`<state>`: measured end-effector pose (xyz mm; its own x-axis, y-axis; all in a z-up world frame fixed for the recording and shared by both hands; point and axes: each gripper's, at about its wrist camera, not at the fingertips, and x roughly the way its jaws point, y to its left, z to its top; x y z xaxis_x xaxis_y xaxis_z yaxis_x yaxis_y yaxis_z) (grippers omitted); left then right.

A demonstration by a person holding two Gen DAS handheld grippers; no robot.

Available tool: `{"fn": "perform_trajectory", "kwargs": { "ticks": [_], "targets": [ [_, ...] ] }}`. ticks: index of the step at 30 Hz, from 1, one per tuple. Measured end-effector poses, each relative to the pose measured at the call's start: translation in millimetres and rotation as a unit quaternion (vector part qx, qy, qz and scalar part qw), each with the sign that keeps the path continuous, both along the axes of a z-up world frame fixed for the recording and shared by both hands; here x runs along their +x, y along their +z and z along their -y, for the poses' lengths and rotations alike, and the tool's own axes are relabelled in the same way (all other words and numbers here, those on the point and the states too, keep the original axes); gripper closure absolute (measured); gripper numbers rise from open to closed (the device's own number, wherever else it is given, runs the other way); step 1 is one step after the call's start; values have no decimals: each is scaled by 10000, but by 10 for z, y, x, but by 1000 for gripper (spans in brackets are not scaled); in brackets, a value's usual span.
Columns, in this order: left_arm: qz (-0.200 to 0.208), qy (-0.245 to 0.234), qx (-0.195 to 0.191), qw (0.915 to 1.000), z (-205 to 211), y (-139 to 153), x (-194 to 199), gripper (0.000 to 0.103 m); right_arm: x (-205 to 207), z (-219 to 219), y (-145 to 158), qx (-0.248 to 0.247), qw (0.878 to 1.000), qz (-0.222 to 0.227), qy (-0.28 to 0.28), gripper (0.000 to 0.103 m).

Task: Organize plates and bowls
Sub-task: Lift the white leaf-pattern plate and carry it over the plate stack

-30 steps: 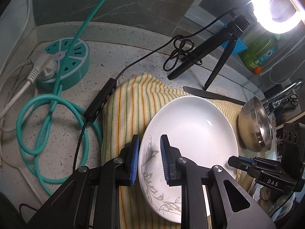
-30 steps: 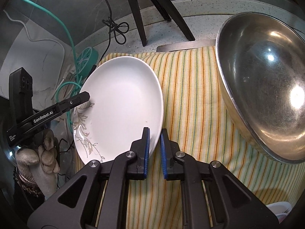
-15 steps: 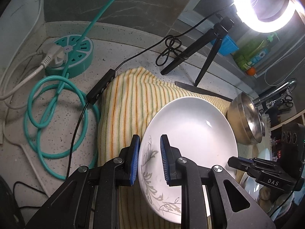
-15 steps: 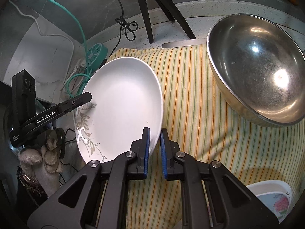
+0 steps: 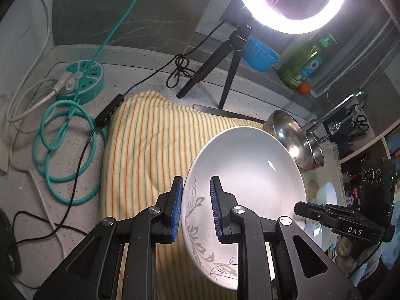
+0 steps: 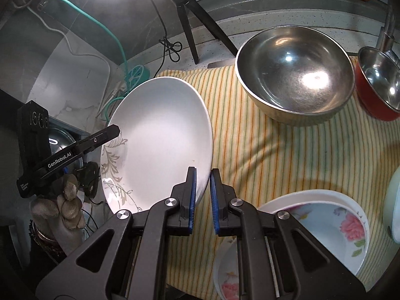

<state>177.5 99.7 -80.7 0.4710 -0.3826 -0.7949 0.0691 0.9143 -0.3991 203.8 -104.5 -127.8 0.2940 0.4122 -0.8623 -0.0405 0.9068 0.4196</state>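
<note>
White plate held in the air above striped cloth, left gripper and right gripper each clamped on opposite rims; steel bowl, red bowl, floral dishes unsorted — task looks early.

We read "DAS" in white capitals on the black side of the right gripper, seen from the left wrist camera. We read "GenRobot.AI" in white on the black arm of the left gripper, seen from the right wrist camera; smaller white lettering near its base is too small to read. The label on the green bottle is illegible.
</note>
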Motion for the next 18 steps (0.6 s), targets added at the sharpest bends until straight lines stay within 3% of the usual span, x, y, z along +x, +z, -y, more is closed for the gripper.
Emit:
{"fn": "perform_trajectory", "kwargs": {
  "ticks": [18],
  "targets": [
    [-7,-414,-140,9990,947,41,-513,83,-706,989,166,-20,9992,-15,-404,92]
  ]
}}
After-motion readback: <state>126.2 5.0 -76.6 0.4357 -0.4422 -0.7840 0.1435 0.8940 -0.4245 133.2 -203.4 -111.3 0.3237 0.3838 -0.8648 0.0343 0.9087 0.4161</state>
